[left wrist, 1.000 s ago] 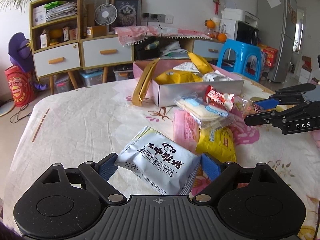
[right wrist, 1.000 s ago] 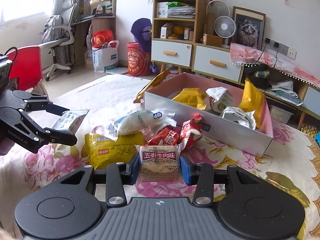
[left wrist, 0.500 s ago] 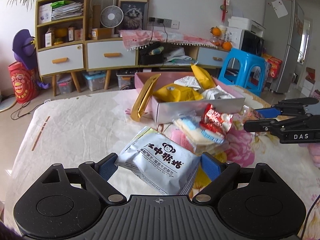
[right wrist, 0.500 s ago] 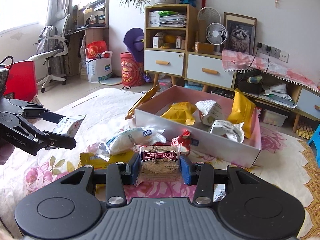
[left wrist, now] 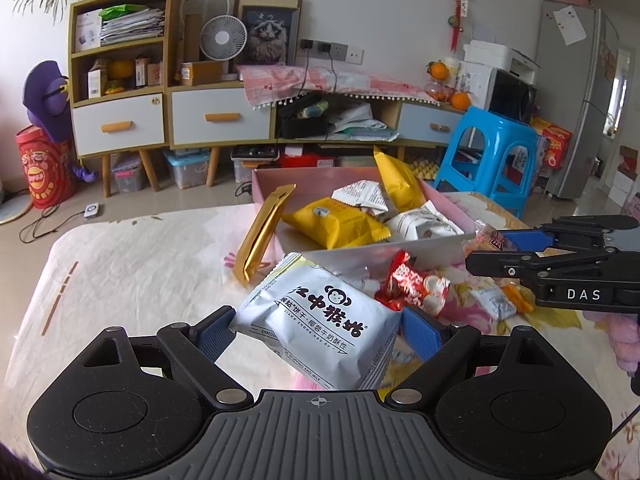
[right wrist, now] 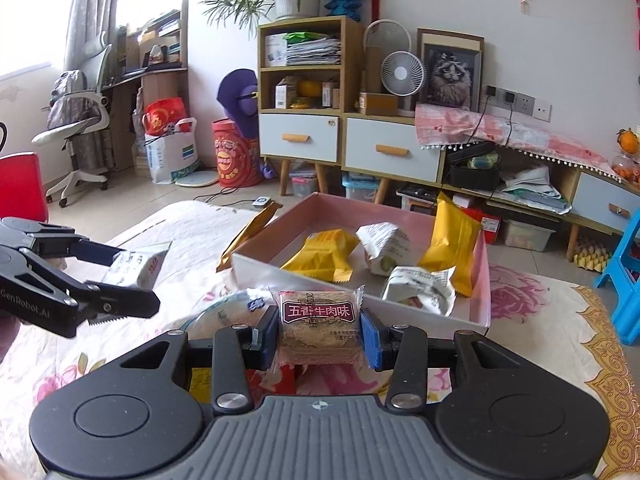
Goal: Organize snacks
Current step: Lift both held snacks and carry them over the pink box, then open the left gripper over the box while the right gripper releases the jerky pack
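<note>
Nearest me, the left gripper (left wrist: 316, 330) is clamped wide across a white biscuit packet (left wrist: 320, 326) printed with a monkey face, its blue pads pressing both ends and the packet lifted clear of the flowered surface (left wrist: 132, 264). Beside it, the right gripper (right wrist: 319, 330) pinches a small brown-labelled cracker packet (right wrist: 316, 326) between its pads, also held up off the cloth. Just beyond the two, loose snacks lie on the surface: a red wrapped candy bag (left wrist: 414, 286) and a pale long packet (right wrist: 224, 310). Past those sits the pink box (right wrist: 482, 280), open-topped, with yellow packets (right wrist: 324, 254) and white crumpled packets (right wrist: 420, 284) inside, and a gold pouch (left wrist: 264, 236) leaning against its outer corner. Farther back stand the drawers (left wrist: 220, 120) and a blue stool (left wrist: 492, 152).
</note>
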Tool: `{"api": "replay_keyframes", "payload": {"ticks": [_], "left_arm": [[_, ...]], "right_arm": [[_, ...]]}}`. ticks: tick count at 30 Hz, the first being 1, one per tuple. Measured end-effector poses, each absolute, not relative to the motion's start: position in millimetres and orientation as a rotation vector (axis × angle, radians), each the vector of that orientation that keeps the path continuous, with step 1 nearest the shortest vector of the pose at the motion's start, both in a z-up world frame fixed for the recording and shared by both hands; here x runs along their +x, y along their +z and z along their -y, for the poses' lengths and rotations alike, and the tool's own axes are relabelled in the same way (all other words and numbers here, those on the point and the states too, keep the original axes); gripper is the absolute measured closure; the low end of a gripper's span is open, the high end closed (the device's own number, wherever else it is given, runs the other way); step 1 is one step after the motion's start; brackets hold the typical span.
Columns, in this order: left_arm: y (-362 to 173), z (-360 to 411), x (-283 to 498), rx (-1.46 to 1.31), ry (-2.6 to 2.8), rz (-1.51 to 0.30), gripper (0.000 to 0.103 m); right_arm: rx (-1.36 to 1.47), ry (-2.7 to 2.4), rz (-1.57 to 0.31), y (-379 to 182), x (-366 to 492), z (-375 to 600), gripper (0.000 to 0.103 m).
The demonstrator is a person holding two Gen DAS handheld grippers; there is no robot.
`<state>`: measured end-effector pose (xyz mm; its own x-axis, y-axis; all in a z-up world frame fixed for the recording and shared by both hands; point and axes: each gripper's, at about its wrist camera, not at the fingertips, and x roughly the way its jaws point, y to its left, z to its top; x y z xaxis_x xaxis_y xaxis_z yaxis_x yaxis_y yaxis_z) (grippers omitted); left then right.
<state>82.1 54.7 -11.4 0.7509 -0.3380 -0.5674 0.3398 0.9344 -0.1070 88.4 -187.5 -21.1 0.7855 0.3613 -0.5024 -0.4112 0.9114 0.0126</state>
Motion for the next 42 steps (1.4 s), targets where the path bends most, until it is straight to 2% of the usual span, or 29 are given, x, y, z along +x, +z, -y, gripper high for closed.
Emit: {"api": "replay_keyframes", "payload": {"ticks": [8,15,26,38,42], "left_arm": [[10.9,-37.6,114.8,-0.056,-0.353,-0.61,0.013],[31.5,-16.8,173.8,-0.006,-0.347,-0.577,0.013],[17.2,22.5,246.1,0.14,-0.287,-0.635,0.013],[-2.8,33.9,272.7,0.153,-0.27,-0.698,0.012],[-6.2,32.9,274.1,0.132,-0.256,-0.709,0.009]], "right_arm": [[0.001,0.383,-0.543,-7.2,122.9,201.0,0.07],[0.018,0.366,-0.547,-6.7,155.6,205.4,0.07],[-0.067,0.398,-0.556,-21.0,177.9,196.0,0.07],[-0.097,0.421,-0.566,-28.0,188.3,191.3,0.069],[-0.103,0.42,-0.571,-28.8,190.3,189.1,0.064]]}}
